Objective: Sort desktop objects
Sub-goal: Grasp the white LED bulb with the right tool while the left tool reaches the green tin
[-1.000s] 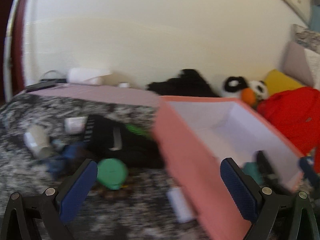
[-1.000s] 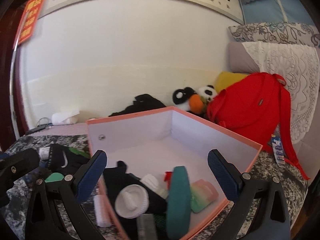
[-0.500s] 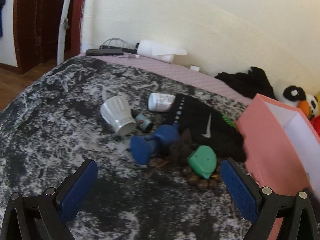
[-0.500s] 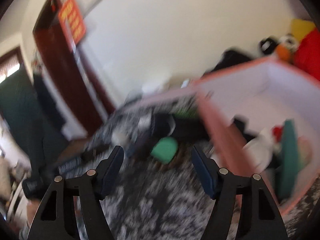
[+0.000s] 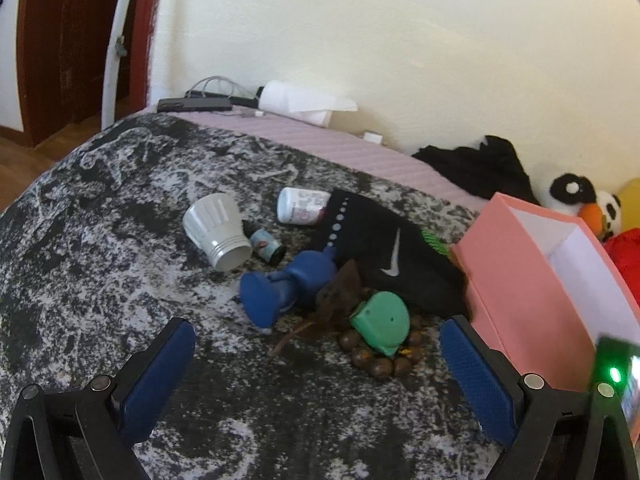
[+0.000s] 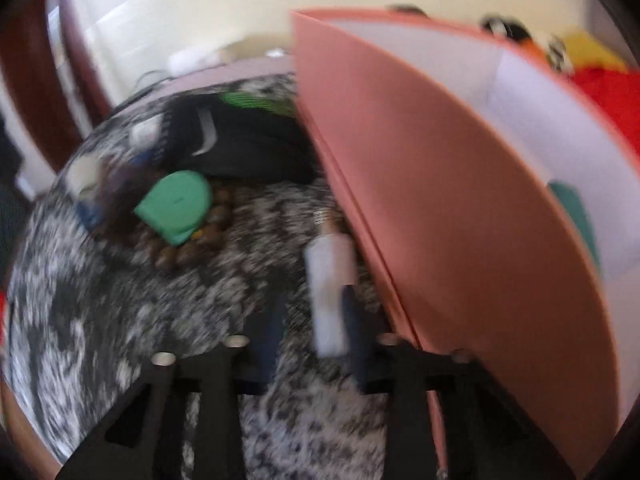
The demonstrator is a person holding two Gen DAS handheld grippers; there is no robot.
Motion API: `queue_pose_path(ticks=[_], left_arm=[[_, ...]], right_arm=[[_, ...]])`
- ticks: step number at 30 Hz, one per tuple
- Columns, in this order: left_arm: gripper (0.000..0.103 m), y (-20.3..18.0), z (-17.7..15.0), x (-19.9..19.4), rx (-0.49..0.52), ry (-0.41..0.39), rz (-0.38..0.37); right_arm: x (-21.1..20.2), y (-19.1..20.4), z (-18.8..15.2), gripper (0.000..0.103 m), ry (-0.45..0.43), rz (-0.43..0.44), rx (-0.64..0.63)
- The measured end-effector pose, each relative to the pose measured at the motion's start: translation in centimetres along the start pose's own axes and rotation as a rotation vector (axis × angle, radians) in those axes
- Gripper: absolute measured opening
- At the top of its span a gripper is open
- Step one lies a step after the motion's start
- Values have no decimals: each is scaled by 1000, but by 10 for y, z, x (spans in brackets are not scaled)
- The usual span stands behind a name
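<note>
In the left wrist view my left gripper [image 5: 316, 364] is wide open and empty above the mottled cloth, short of a pile: a white cup [image 5: 218, 230], a small bottle [image 5: 267, 245], a white jar [image 5: 302, 211], a blue toy [image 5: 286, 286], a green case [image 5: 382, 322] on brown beads [image 5: 378, 366], and a black Nike garment [image 5: 390, 260]. The pink box [image 5: 528, 292] stands at the right. In the blurred right wrist view my right gripper [image 6: 312, 332] is open, its jaws narrowed around a pale tube [image 6: 330, 288] lying beside the pink box [image 6: 460, 216]. The green case [image 6: 176, 204] lies to the left.
A paper roll [image 5: 296, 101], cables and a dark device [image 5: 194, 104] lie at the far edge by the wall. Black cloth [image 5: 480, 170], a panda plush [image 5: 576, 196] and a red bag [image 5: 626, 256] sit behind the box. A door [image 5: 60, 48] is at left.
My right gripper swung from over the box down to the cloth beside it and narrowed around the pale tube. My left gripper turned left from the box to the pile and then held.
</note>
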State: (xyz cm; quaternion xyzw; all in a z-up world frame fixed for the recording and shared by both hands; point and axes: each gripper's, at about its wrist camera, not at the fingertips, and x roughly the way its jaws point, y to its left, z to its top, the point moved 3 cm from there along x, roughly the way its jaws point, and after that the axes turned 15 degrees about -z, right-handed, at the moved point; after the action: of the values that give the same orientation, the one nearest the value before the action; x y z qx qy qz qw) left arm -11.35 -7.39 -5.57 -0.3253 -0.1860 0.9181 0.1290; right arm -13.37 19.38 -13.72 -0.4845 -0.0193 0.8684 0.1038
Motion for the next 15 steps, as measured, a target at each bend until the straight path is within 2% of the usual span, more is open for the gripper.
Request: queue_pose_path(ticks=[1,4,6,8,9,10,11,15], left_arm=[[101,-2,0,0,10,-1,1],[101,-7,1,0,45,0,11],[101,-8,1,1,50,-1,17],[101,-6,2,2,35,1,13],[101,-6,2,3,28,2,11],[101,-6,2,5,22,4,9],[101,-6,1,6,16,5,8],[101,-10,1,25,12,32,-6]], right_arm=[[7,-6,3,19,16,4,28],[28,-13,3,42,96,29,20],[29,-6,-1,61,75,33,-39],[28,0,-4,65,52,24,-79],[27,-1,-3,61,43,14,-76],[27,-2,-2,52,34,4,-73],[24,-5,-1,28,21,-8,-67],[-9,-11,1,28,-52,44,-40]])
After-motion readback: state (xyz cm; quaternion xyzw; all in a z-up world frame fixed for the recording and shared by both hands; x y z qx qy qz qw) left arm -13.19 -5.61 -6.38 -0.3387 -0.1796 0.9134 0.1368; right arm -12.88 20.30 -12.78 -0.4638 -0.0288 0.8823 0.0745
